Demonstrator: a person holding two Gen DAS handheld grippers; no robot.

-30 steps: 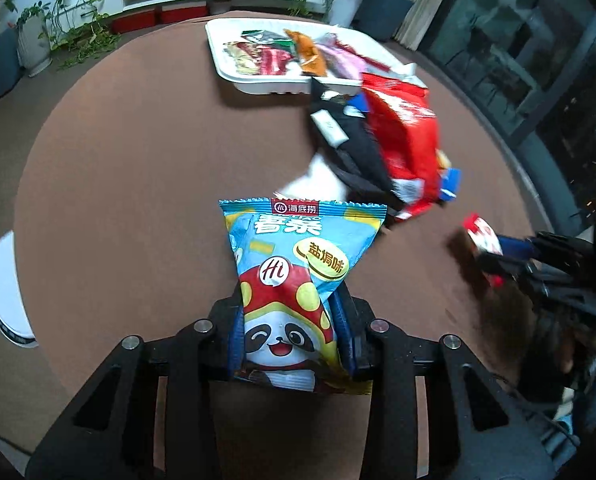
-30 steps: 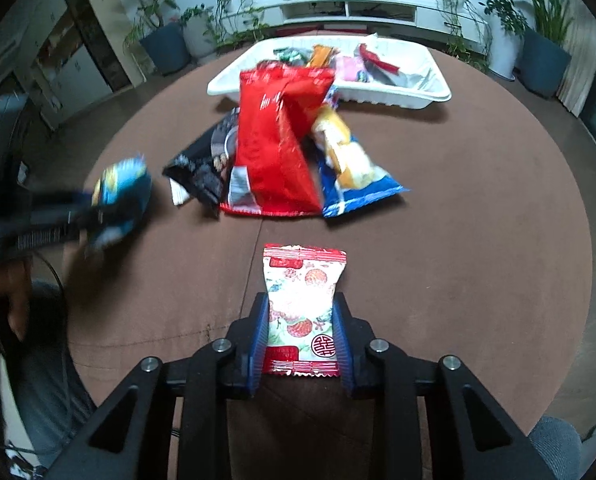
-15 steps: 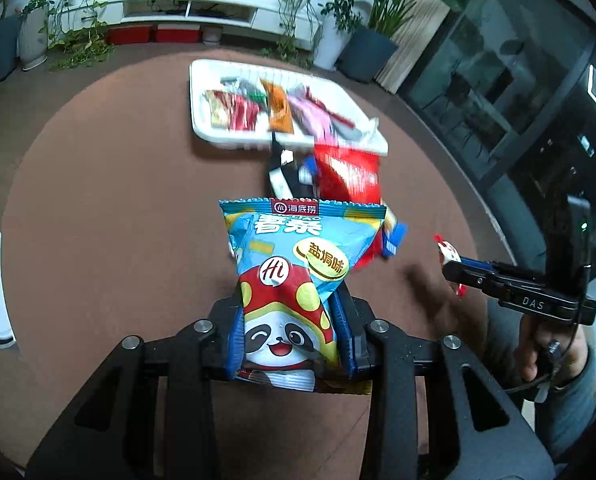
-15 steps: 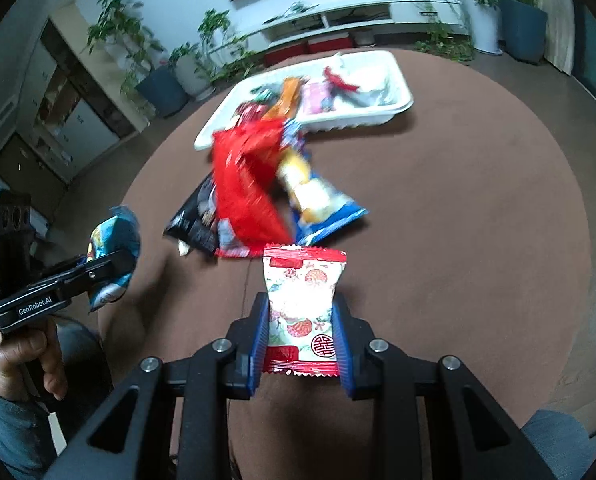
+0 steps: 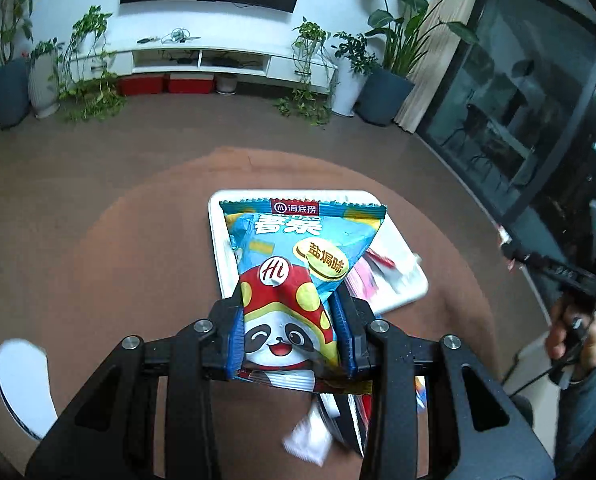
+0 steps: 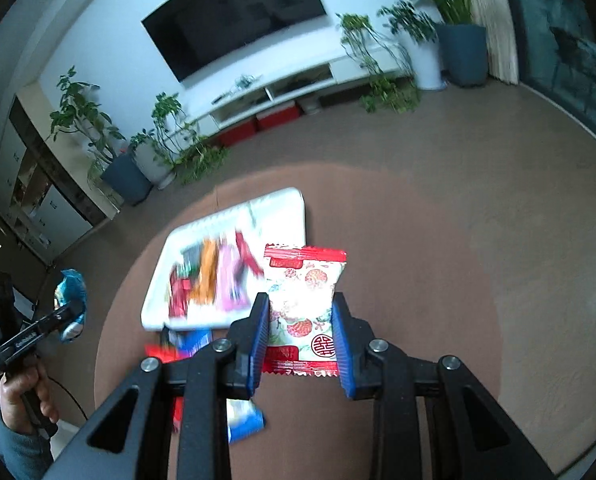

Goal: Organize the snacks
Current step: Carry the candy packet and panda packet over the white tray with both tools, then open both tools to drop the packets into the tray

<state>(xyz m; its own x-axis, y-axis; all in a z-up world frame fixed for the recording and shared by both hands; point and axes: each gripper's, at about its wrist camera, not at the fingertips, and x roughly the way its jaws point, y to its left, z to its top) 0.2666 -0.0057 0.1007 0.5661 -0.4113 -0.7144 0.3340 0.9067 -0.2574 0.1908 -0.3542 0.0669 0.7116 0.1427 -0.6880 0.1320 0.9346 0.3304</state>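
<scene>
My left gripper [image 5: 290, 328] is shut on a blue panda snack bag [image 5: 298, 272] and holds it up in front of the white tray [image 5: 402, 300] on the round brown table. My right gripper [image 6: 300, 340] is shut on a white and red snack packet [image 6: 304, 304], raised near the tray [image 6: 282, 208]. The tray holds several snack packets [image 6: 214, 280]. The left gripper with its blue bag [image 6: 70, 300] shows at the far left of the right wrist view. The right gripper [image 5: 554, 268] shows at the right edge of the left wrist view.
Loose snack bags [image 5: 338, 416] lie on the table [image 5: 138, 280] under my left gripper; red and blue ones [image 6: 186, 344] lie near the tray's front. A white object [image 5: 22, 384] sits at the table's left edge. Plants and a TV shelf stand beyond.
Both grippers have risen and tilted up, each still holding its snack. The tray now lies directly ahead of both, and the loose snack pile has dropped to the bottom of the views.
</scene>
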